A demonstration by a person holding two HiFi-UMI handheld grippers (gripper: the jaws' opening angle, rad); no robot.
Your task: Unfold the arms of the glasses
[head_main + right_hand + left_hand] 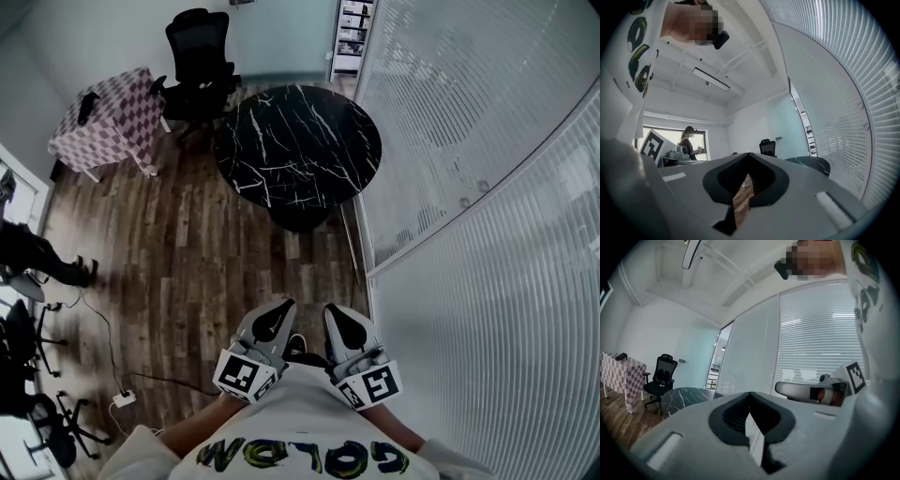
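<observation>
No glasses show in any view. Both grippers are held close to the person's chest and point level towards the room. My left gripper (274, 317) has its jaws together with only a thin slit between them and nothing held; in its own view the left gripper (750, 395) looks the same. My right gripper (341, 319) is beside it, also shut and empty, and the right gripper (749, 156) shows this in its own view too. A round black marble table (300, 141) stands ahead on the wooden floor.
A black office chair (199, 61) and a checkered-cloth table (108, 117) stand at the back left. A glass wall with blinds (469, 187) runs along the right. A cable and power strip (122, 398) lie on the floor at left. Another person (688, 143) stands far off.
</observation>
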